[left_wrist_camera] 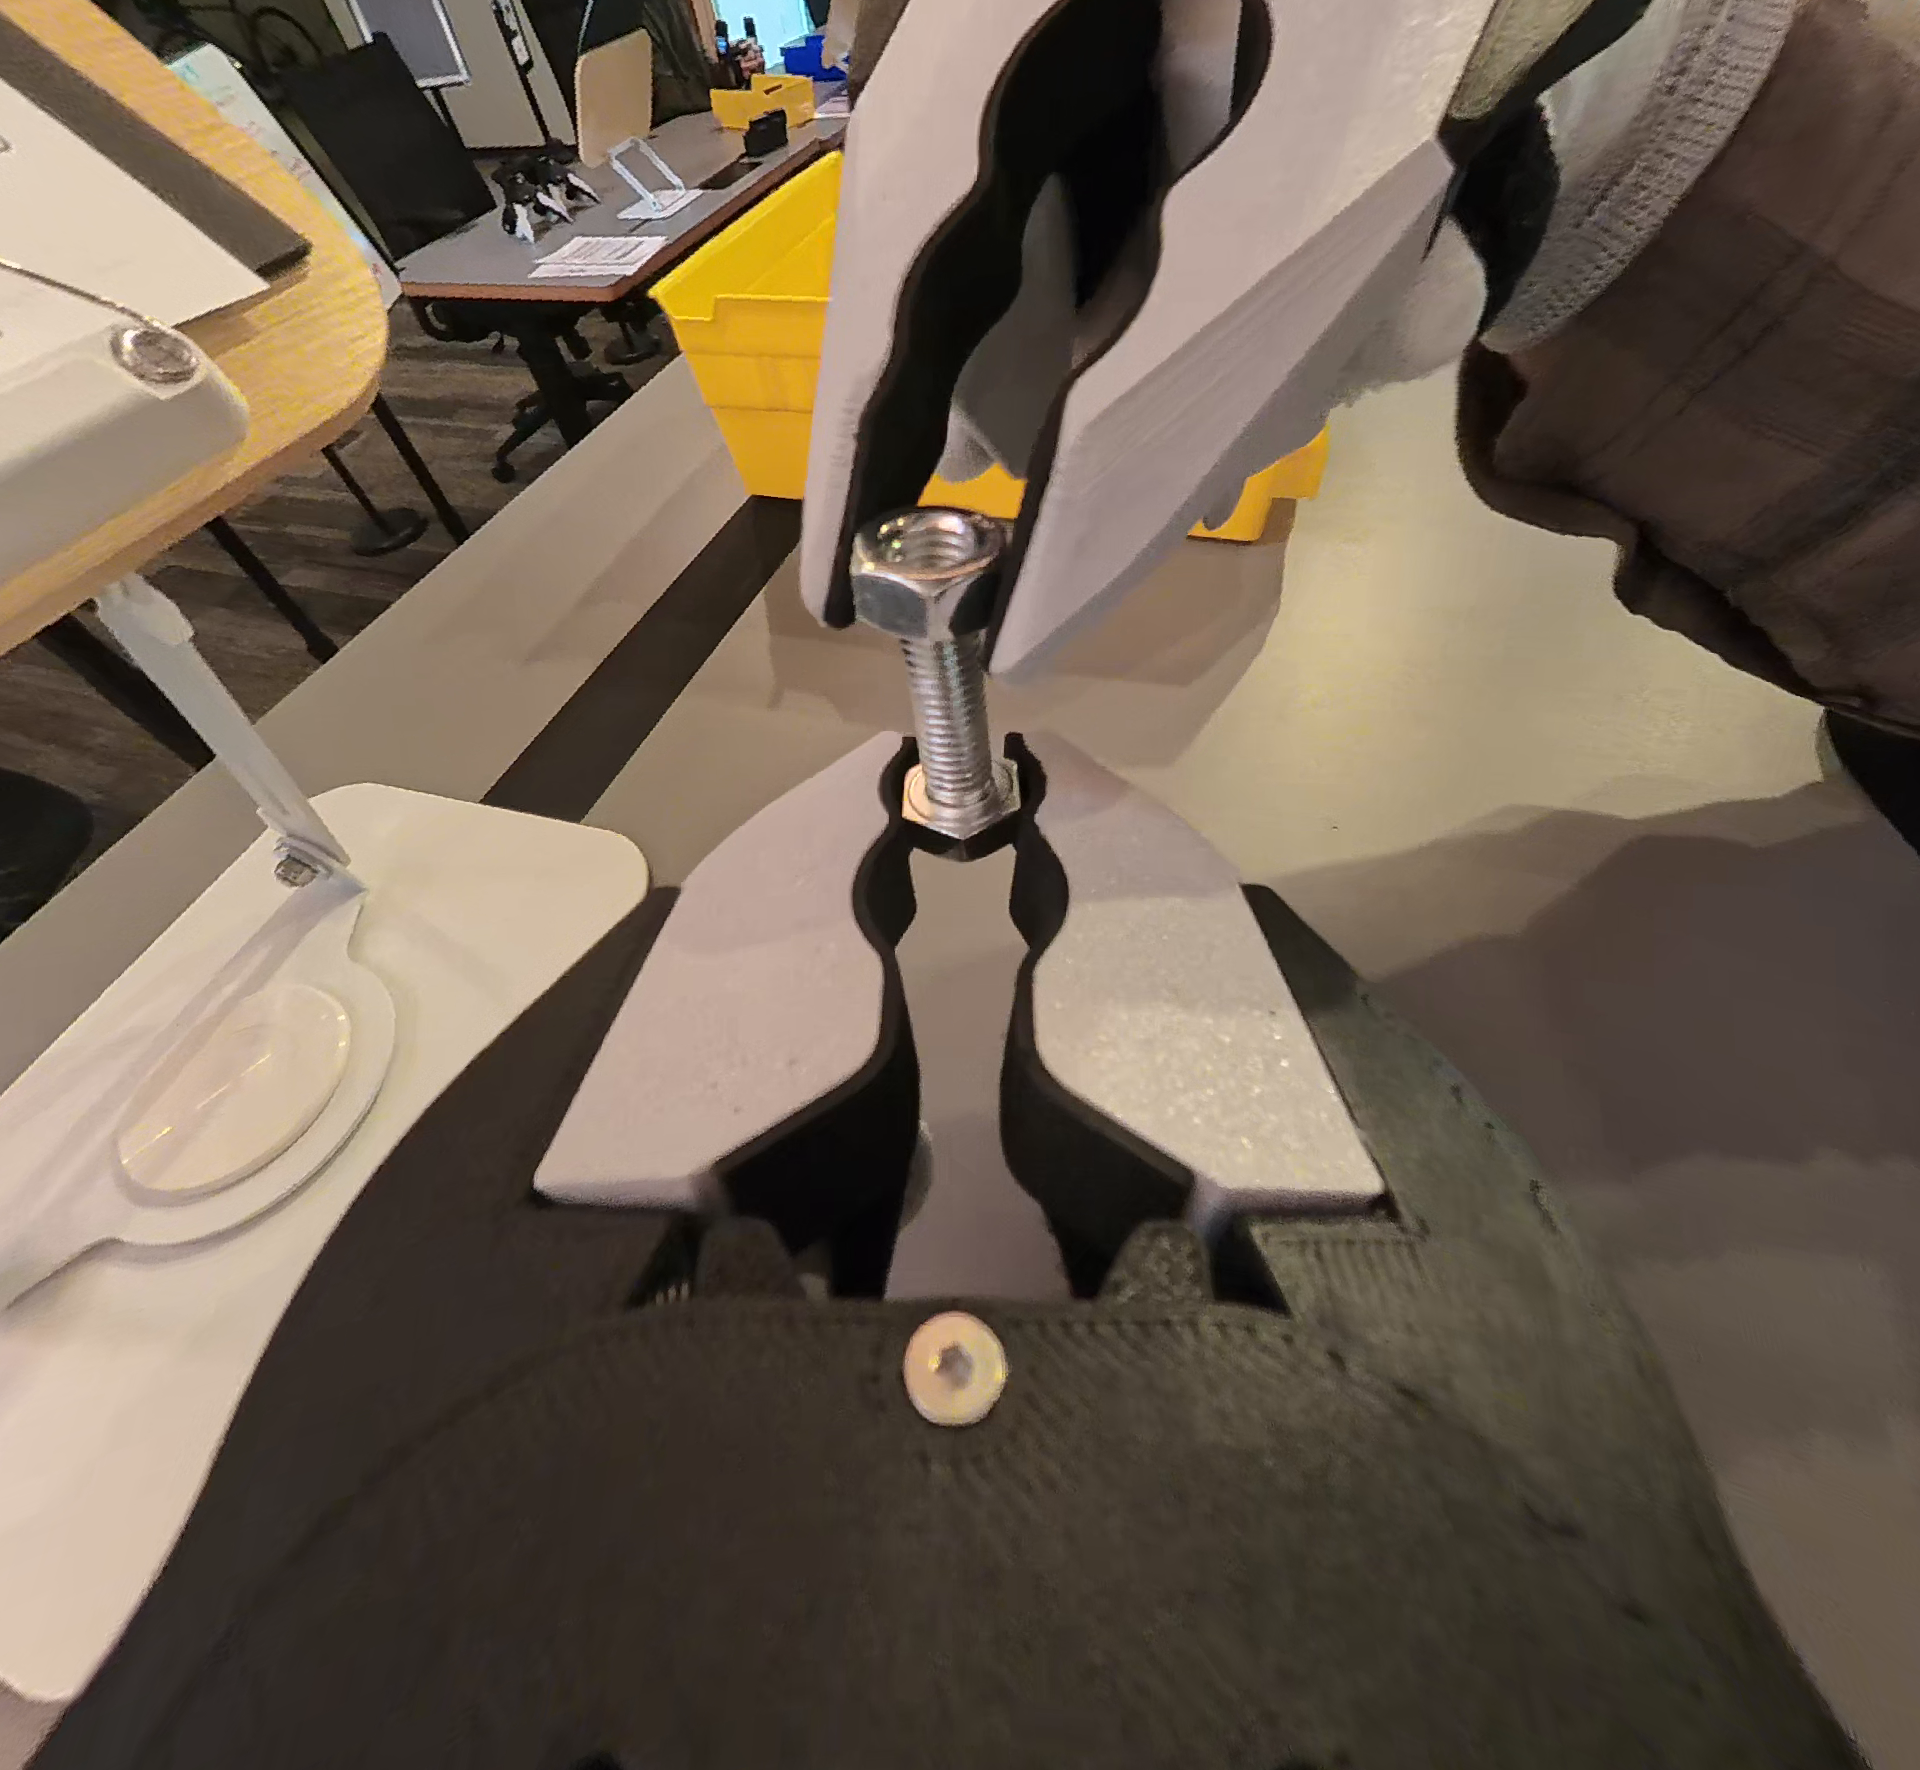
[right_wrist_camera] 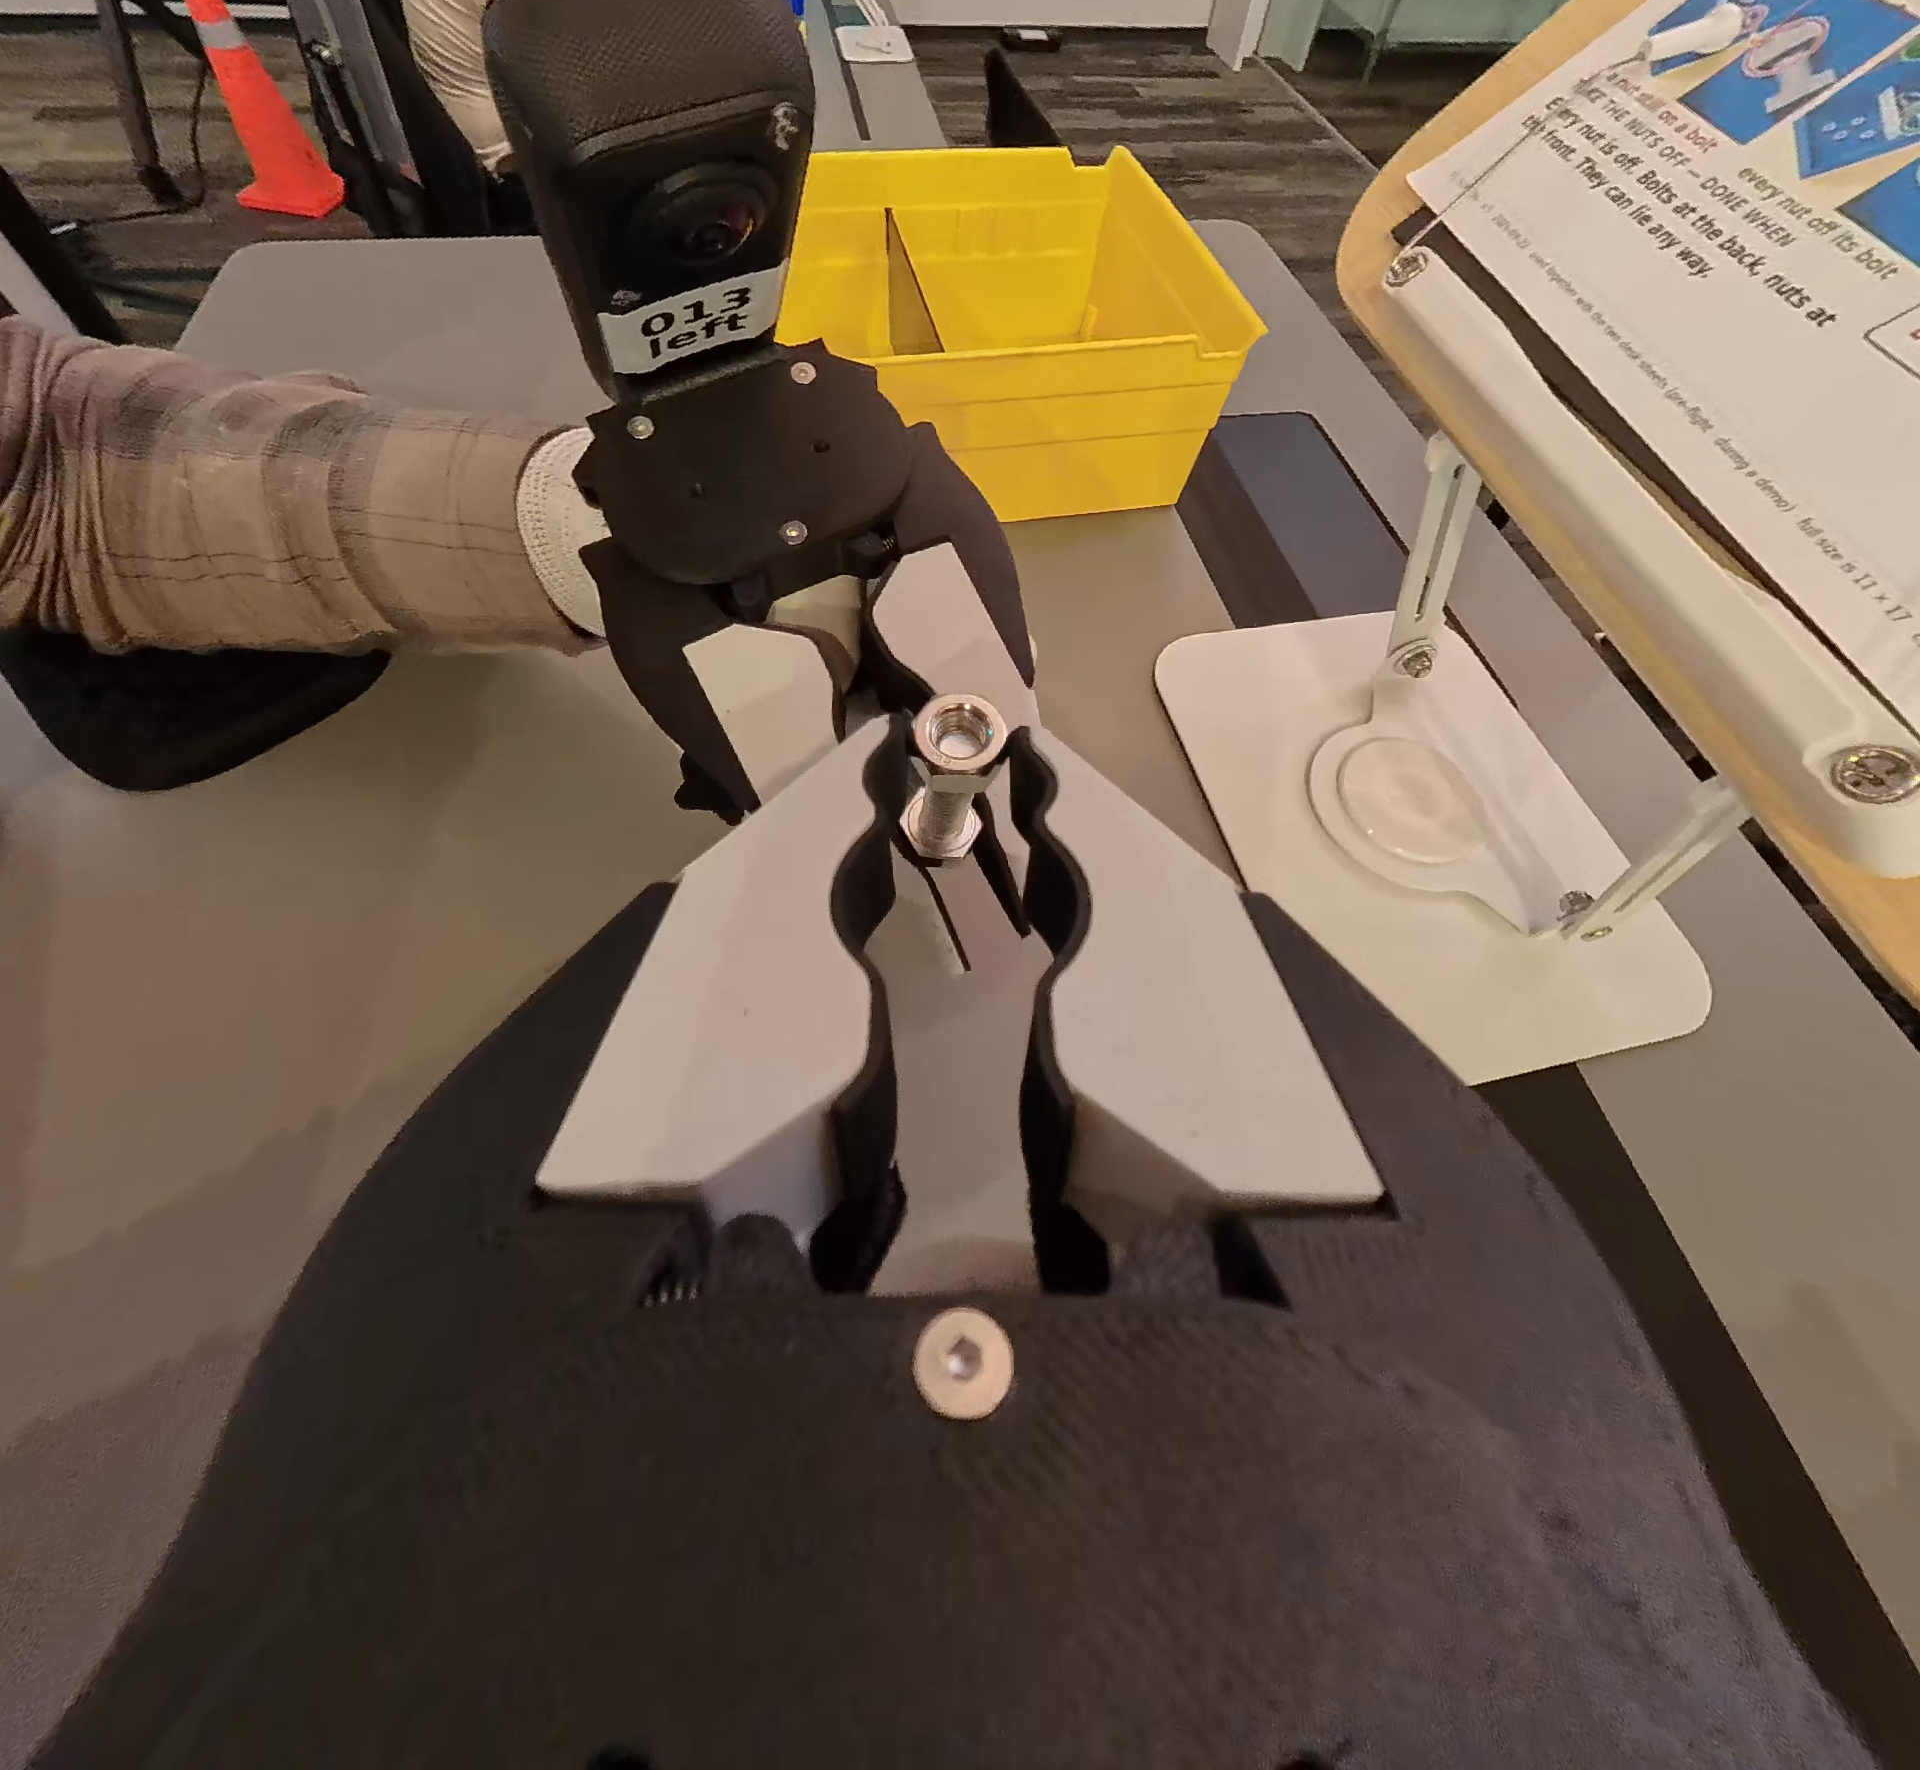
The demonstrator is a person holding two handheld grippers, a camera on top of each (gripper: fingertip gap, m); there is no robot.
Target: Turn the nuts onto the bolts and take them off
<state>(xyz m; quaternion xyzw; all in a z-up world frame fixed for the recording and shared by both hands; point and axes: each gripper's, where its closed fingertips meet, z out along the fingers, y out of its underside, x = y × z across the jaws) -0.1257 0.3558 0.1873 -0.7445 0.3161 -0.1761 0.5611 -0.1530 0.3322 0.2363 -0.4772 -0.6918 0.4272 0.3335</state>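
A silver bolt [left_wrist_camera: 943, 723] stands upright above the grey table, head down. My left gripper [left_wrist_camera: 961, 790] is shut on the bolt's hex head. A silver hex nut [left_wrist_camera: 925, 567] sits at the top end of the thread. My right gripper [left_wrist_camera: 920, 614] comes down from above and is shut on the nut. In the right wrist view the nut [right_wrist_camera: 954, 741] lies between my right gripper's [right_wrist_camera: 956, 749] tips, with the bolt [right_wrist_camera: 940, 811] below it. The left gripper's camera housing [right_wrist_camera: 665, 162] faces me behind it.
A yellow bin [right_wrist_camera: 1039, 349] with a divider stands at the back of the table [right_wrist_camera: 312, 993]. A white stand base [right_wrist_camera: 1434, 837] at the right carries a tilted wooden board [right_wrist_camera: 1403, 193] with an instruction sheet. A plaid sleeve [right_wrist_camera: 260, 515] reaches in from the left. Other tables and an orange cone stand farther back. The gap from one gripper's tips to the other's is roughly 5 cm.
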